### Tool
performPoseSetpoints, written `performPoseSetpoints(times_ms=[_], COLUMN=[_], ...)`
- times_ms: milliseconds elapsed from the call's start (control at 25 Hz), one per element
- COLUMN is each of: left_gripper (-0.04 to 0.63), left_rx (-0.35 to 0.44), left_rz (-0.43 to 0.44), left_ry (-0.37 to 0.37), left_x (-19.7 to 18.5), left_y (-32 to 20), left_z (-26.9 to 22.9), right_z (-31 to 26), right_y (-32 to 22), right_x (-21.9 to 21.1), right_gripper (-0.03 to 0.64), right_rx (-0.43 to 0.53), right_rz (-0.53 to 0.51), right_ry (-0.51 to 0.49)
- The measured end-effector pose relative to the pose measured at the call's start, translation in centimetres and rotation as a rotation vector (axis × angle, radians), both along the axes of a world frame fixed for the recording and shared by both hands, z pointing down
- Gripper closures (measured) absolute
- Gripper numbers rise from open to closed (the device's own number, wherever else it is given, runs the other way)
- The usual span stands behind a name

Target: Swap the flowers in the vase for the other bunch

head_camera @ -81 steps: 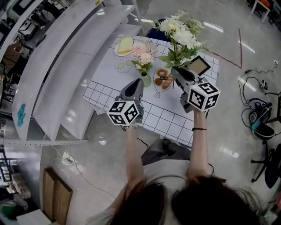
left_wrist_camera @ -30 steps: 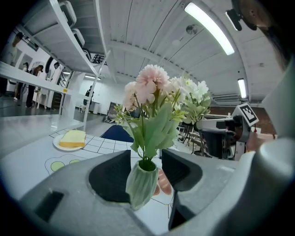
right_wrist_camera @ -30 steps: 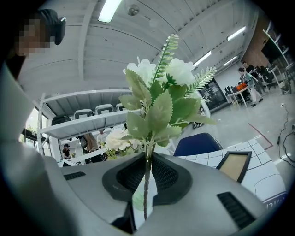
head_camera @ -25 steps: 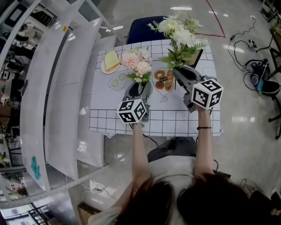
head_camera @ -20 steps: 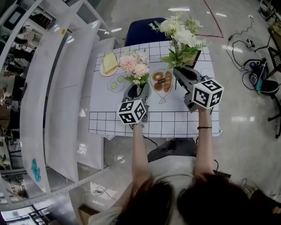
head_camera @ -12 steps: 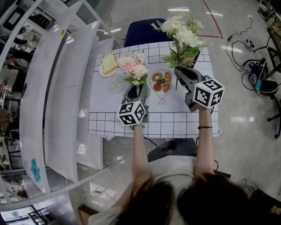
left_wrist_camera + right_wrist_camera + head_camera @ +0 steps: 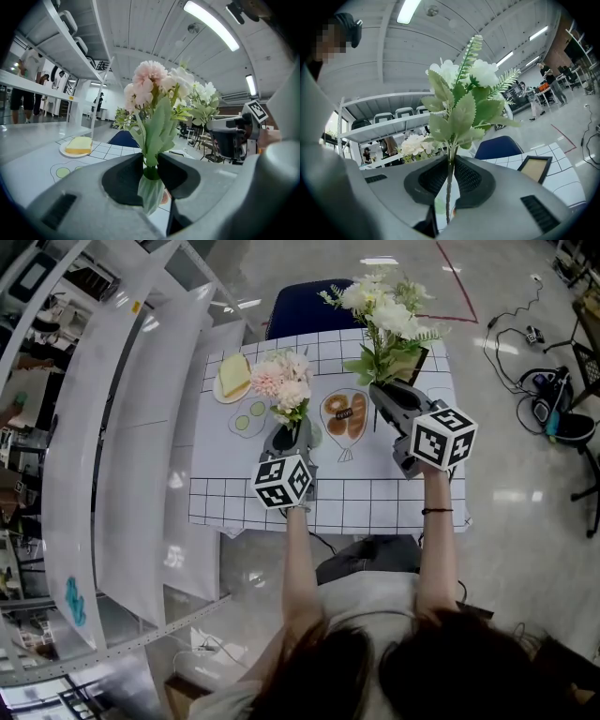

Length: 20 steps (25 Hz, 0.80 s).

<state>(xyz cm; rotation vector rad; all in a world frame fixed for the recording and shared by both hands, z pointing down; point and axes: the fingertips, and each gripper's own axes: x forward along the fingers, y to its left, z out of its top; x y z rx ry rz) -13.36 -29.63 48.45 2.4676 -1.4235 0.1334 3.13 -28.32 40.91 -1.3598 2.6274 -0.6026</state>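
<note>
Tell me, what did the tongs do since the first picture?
The left tongs moved forward to the vase of pink flowers and are now closing on its neck, already touching it. The right tongs kept gripping the white bunch by its stem. Nothing else moved.

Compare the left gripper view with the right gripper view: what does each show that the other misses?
Left only: the vase, its neck between the left gripper's closing jaws, and a plate. Right only: the white bunch's stem clamped in the right gripper, and a frame. Both: the blue chair and checked cloth.
</note>
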Motion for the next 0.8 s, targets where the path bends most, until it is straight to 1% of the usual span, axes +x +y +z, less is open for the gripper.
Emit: performPoseSetpoints(times_ms=[400, 640, 800], left_gripper=[0.503, 0.505, 0.506], left_rx=[0.032, 0.047, 0.046], left_rz=[-0.009, -0.023, -0.036], left_ry=[0.020, 0.069, 0.086], left_x=[0.0, -0.1, -0.4], left_y=[-0.1, -0.2, -0.2], left_z=[-1.5, -2.6, -2.7], right_z=[-0.2, -0.4, -0.3], right_y=[-0.2, -0.3, -0.3], right_x=[-0.2, -0.3, -0.3], right_gripper=[0.576, 0.575, 0.576], right_rx=[0.006, 0.003, 0.002], right_rz=[-0.011, -0.026, -0.036], right_ry=[-0.008, -0.020, -0.019])
